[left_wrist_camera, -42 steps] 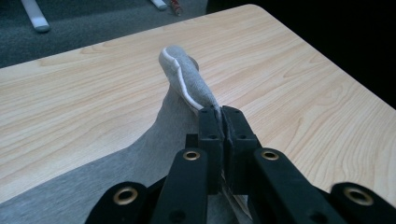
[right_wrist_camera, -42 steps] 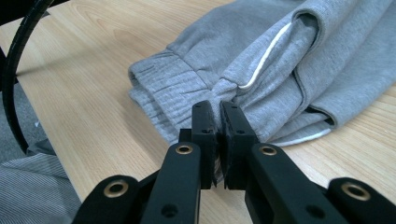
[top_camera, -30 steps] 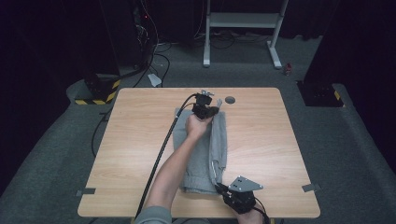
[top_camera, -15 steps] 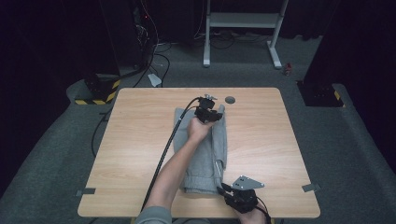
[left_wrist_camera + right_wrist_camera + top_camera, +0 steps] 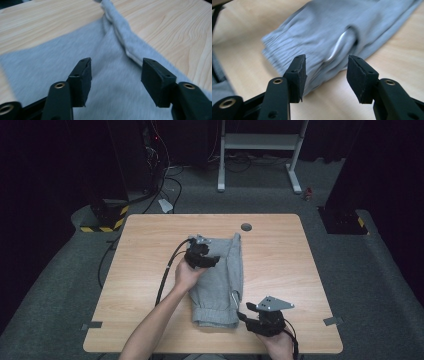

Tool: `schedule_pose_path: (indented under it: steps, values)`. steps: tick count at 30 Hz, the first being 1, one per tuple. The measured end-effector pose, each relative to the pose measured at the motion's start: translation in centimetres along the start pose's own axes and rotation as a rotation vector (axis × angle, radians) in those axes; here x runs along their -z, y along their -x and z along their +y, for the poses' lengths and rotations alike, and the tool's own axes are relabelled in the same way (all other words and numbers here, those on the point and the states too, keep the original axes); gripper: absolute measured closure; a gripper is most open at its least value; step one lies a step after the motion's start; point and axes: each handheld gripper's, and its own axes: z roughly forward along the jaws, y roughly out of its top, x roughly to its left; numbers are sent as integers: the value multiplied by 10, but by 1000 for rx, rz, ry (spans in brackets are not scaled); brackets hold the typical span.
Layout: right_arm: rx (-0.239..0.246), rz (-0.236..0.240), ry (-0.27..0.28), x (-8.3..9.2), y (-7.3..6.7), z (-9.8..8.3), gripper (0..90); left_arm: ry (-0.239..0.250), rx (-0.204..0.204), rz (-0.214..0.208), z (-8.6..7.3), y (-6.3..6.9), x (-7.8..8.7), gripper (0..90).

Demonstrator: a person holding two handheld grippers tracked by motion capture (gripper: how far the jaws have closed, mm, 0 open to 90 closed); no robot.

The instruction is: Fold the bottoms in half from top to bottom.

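On the middle of the wooden table (image 5: 150, 270) the folded grey trousers (image 5: 220, 285) lie flat, so both the left gripper (image 5: 212, 261) and the right gripper (image 5: 246, 316) have just opened their jaws (nothing between them), apparently to release the finished fold.

The left gripper (image 5: 212, 261) is now back from the cloth's (image 5: 220, 280) far end, over its left middle, nearer the table's (image 5: 280, 250) near edge. Its jaws have just been opening and stand apart above the cloth, gripping nothing. The right gripper (image 5: 245, 312), by the cloth's near right corner, sits slightly higher; its jaws have also just been opening, free of the cloth.
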Motion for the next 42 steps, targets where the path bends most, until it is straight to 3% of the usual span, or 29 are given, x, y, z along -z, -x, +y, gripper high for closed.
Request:
schedule_pose_path:
  steps: [3, 4, 5, 6, 7, 8, 16, 21, 22, 23, 24, 29, 32, 35, 41, 42]
  values:
    - [1, -23, 44, 0, 1, 10, 518, -6, -1, 15, -12, 1, 9, 394]
    - [36, -56, 70, -3, -3, 20, 548, -17, 2, 15, -23, 3, 16, 391]
    - [36, -56, 70, -3, -3, 20, 548, -17, 2, 15, -23, 3, 16, 390]
    - [79, -67, 61, -12, -6, 30, 616, -18, 3, 10, -28, 3, 19, 390]
    - [79, -67, 61, -12, -6, 30, 616, -24, 8, 0, -33, 3, 22, 390]
    - [96, -53, 35, -24, -7, 39, 640, -23, 20, -10, -37, 4, 24, 385]
    - [148, -59, -58, -66, -5, 55, 659, -31, 81, -59, -69, 11, 32, 376]
    - [142, -77, -94, -79, -1, 54, 666, -46, 61, -48, -78, 15, 30, 373]
    - [150, -90, -118, -83, 2, 52, 665, -37, 21, -7, -82, 20, 31, 373]
    - [150, -90, -118, -83, 2, 52, 665, -37, 21, -7, -82, 20, 31, 375]
    - [178, -138, -139, -85, 2, 48, 664, -41, 0, 6, -85, 25, 31, 375]
    - [152, -172, -166, -80, 13, 39, 660, -62, -19, 18, -90, 25, 30, 373]
    - [116, -199, -181, -72, 27, 26, 656, -75, 3, 9, -98, 25, 26, 373]
    - [100, -207, -185, -69, 32, 21, 652, -71, -8, 18, -99, 26, 26, 372]
    - [67, -206, -174, -61, 40, 15, 641, -72, -19, 16, -98, 26, 30, 377]
    - [53, -205, -149, -58, 40, 18, 642, -63, -23, 19, -97, 26, 31, 379]
